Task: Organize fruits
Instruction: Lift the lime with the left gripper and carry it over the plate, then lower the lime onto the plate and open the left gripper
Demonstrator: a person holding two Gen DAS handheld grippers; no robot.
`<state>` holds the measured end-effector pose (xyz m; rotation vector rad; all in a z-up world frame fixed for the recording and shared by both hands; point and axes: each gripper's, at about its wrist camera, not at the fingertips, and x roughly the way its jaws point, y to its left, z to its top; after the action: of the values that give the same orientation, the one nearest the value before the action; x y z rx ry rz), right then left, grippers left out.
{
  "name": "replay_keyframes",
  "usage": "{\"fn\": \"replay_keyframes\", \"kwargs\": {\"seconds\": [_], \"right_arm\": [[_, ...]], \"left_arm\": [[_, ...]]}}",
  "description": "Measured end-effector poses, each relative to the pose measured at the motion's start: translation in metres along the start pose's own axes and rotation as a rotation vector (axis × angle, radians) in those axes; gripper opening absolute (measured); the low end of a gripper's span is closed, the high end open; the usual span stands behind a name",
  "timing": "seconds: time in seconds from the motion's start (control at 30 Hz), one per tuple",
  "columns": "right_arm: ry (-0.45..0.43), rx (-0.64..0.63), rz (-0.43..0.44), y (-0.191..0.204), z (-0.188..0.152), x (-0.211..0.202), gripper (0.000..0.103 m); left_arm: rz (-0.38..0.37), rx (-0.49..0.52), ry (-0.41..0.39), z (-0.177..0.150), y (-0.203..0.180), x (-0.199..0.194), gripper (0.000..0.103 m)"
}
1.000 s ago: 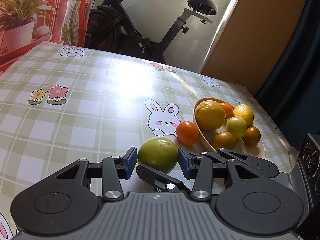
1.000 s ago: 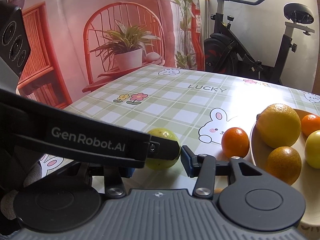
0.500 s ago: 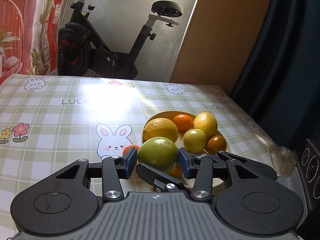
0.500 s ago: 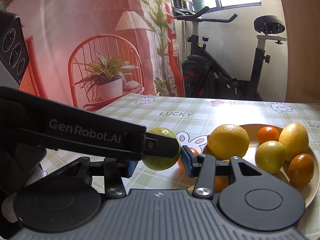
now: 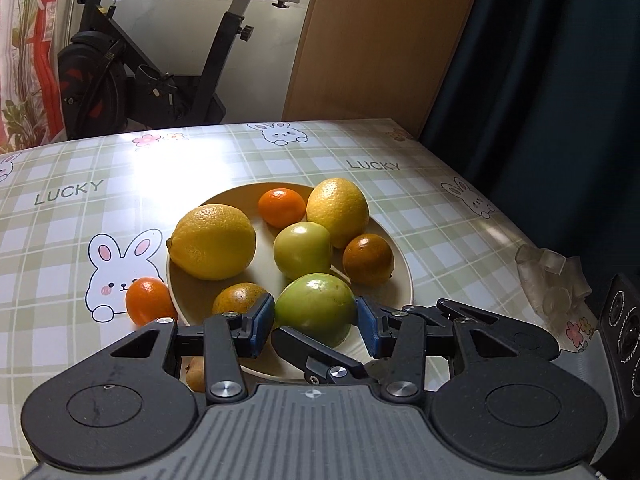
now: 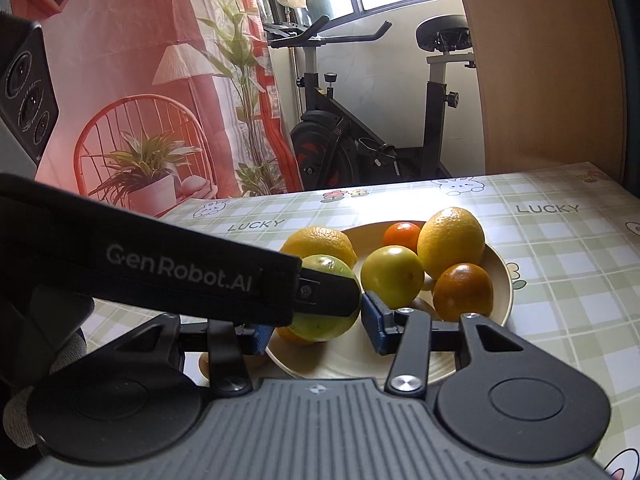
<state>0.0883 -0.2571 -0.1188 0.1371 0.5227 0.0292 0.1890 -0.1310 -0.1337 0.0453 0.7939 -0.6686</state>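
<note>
A large green fruit (image 5: pixel 314 308) hangs over the near part of a beige plate (image 5: pixel 400 280), with the blue pads of my left gripper (image 5: pixel 315 326) shut on it. My right gripper (image 6: pixel 318 328) is shut on the same green fruit (image 6: pixel 332 268) from a crossing angle. One right-gripper finger (image 5: pixel 312 352) passes under the fruit, and a left-gripper finger (image 6: pixel 200 276) crosses in front of it. The plate (image 6: pixel 500 280) holds a big lemon (image 5: pixel 212 242), a second lemon (image 5: pixel 338 212), a pale green fruit (image 5: pixel 302 254) and several oranges. A small orange (image 5: pixel 150 300) lies on the cloth left of the plate.
A brown fruit (image 5: pixel 194 376) peeks out under my left gripper beside the plate. Clear plastic pieces (image 5: pixel 552 276) sit at the table's right edge. An exercise bike (image 5: pixel 160 80), a wooden panel (image 5: pixel 380 40) and a dark curtain (image 5: pixel 540 80) stand behind the checked tablecloth.
Both grippers have carried the green fruit rightward from the cloth left of the plate to above the plate's near part. Both stayed shut on it.
</note>
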Motion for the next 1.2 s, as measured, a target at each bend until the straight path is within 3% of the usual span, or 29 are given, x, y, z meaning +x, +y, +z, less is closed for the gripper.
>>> {"fn": "replay_keyframes", "kwargs": {"seconds": [0.33,0.73,0.9,1.2], "right_arm": [[0.018,-0.024,0.011,-0.007,0.004,0.020,0.048],[0.055,-0.009,-0.006,-0.014,0.004,0.039,0.048],[0.065,-0.054,-0.051,-0.006,0.003,0.042,0.049],[-0.046,-0.078,-0.044,-0.001,-0.004,0.023,0.054]], "left_arm": [[0.000,-0.078,-0.021,0.015,0.020,0.011,0.047],[0.008,-0.081,-0.036,0.014,0.021,0.014,0.047],[0.010,-0.099,-0.062,0.016,0.025,0.007,0.047],[0.044,-0.123,-0.130,0.019,0.052,-0.030,0.047]]}}
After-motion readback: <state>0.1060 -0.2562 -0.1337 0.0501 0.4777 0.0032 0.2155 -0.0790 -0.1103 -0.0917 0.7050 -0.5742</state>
